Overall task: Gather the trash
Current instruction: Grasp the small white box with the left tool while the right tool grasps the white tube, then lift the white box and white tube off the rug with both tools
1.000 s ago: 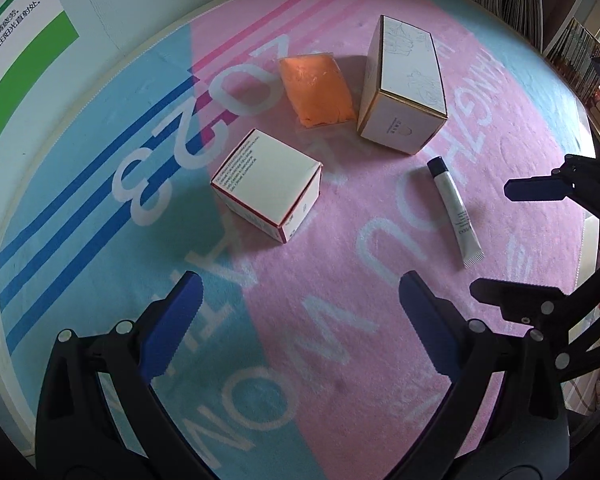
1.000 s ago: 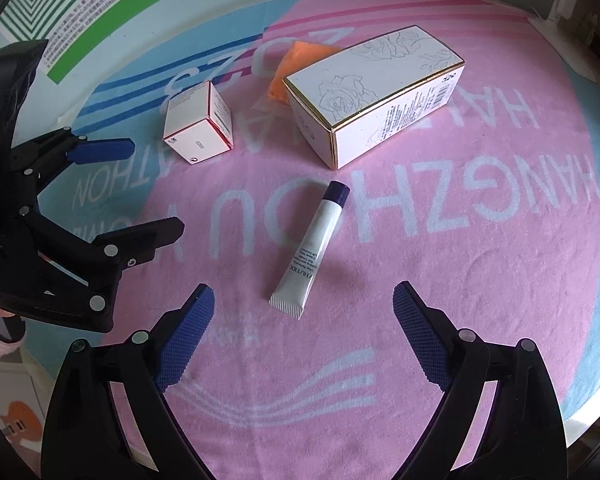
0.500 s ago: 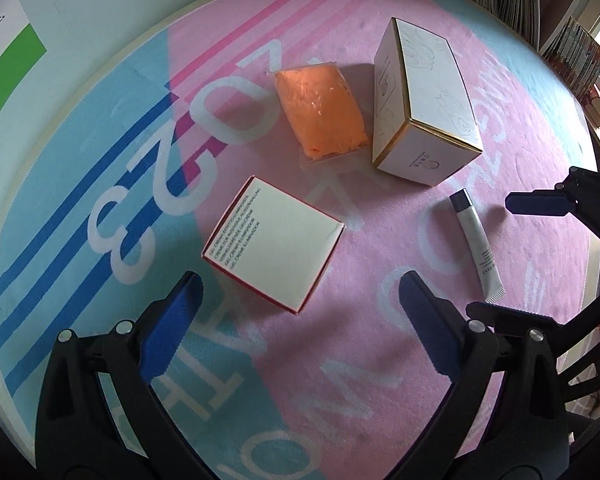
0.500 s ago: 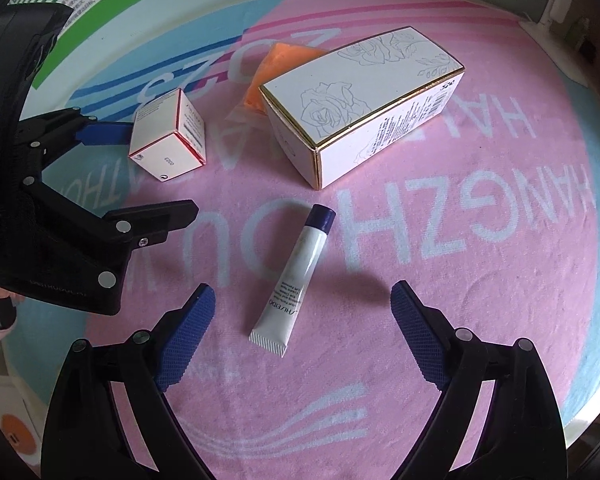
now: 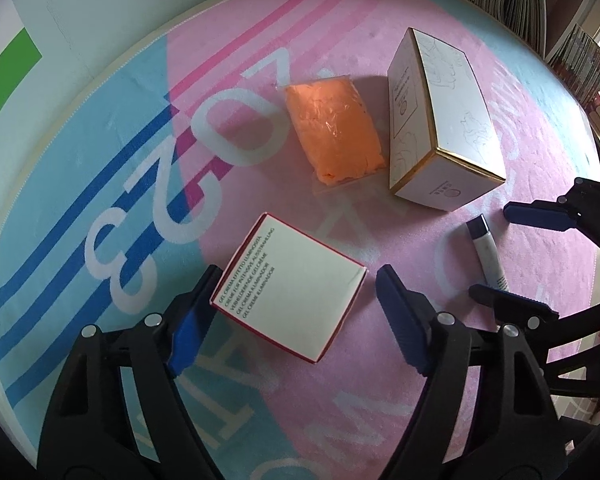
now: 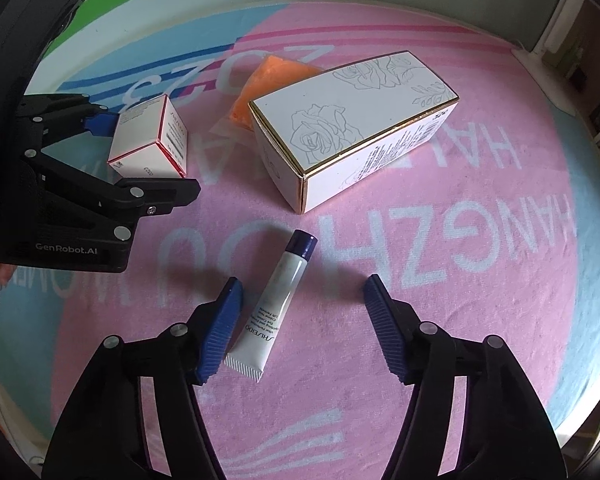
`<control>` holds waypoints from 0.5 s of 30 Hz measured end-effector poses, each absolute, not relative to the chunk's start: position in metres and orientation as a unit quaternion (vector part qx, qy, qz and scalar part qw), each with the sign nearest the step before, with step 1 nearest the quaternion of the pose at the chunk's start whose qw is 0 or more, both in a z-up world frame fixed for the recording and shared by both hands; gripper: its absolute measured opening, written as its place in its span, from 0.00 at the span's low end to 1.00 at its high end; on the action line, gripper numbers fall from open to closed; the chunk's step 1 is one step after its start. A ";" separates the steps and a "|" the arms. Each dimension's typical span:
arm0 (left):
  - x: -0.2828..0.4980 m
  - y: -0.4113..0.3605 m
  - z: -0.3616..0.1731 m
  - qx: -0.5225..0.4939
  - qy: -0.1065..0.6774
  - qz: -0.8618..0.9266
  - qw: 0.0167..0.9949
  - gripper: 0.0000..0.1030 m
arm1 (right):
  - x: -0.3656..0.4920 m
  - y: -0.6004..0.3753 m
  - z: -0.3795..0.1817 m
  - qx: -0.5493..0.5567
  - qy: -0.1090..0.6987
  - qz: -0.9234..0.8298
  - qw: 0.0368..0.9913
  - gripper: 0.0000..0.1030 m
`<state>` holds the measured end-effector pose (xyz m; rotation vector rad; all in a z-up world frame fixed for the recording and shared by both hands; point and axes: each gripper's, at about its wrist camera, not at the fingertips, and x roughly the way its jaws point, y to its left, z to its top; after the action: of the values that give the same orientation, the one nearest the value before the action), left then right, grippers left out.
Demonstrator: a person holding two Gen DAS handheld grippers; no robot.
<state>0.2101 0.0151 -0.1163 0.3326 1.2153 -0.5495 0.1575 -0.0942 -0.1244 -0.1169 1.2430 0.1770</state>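
A small white box with red edges [image 5: 288, 288] lies on the mat between the blue pads of my left gripper [image 5: 300, 276]. Its jaws are closing: the left pad sits at the box's corner and a gap remains at the right pad. A white tube with a dark blue cap [image 6: 276, 300] lies between the fingers of my right gripper [image 6: 302, 284], close to the left pad. Those jaws are closing too, and neither pad presses on the tube. An orange packet [image 5: 332, 128] and a long white box with gold edges [image 5: 440, 120] lie farther off.
Everything rests on a round pink and blue mat [image 5: 100, 160] with white lettering. Shelves of books [image 5: 540, 0] stand beyond its far right edge. A green and white poster [image 5: 4, 52] lies at the left. The grippers work side by side, close together.
Both grippers came down and forward over their objects and their jaws narrowed. The small box now sits between the left fingers, and the tube between the right ones.
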 end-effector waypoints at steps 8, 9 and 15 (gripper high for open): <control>0.223 0.016 -0.111 0.147 0.557 -0.255 0.777 0.53 | 0.156 -0.106 -0.119 -0.032 0.587 0.112 0.801 0.24; 0.223 0.016 -0.111 0.145 0.557 -0.257 0.776 0.53 | 0.157 -0.108 -0.120 -0.031 0.589 0.116 0.799 0.20; 0.216 0.019 -0.105 0.138 0.553 -0.262 0.779 0.52 | 0.155 -0.111 -0.117 -0.007 0.594 0.123 0.795 0.15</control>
<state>0.2160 0.0191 -0.1046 0.2988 1.1945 -0.5663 0.1547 -0.1114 -0.1165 -0.0142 1.2760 0.2649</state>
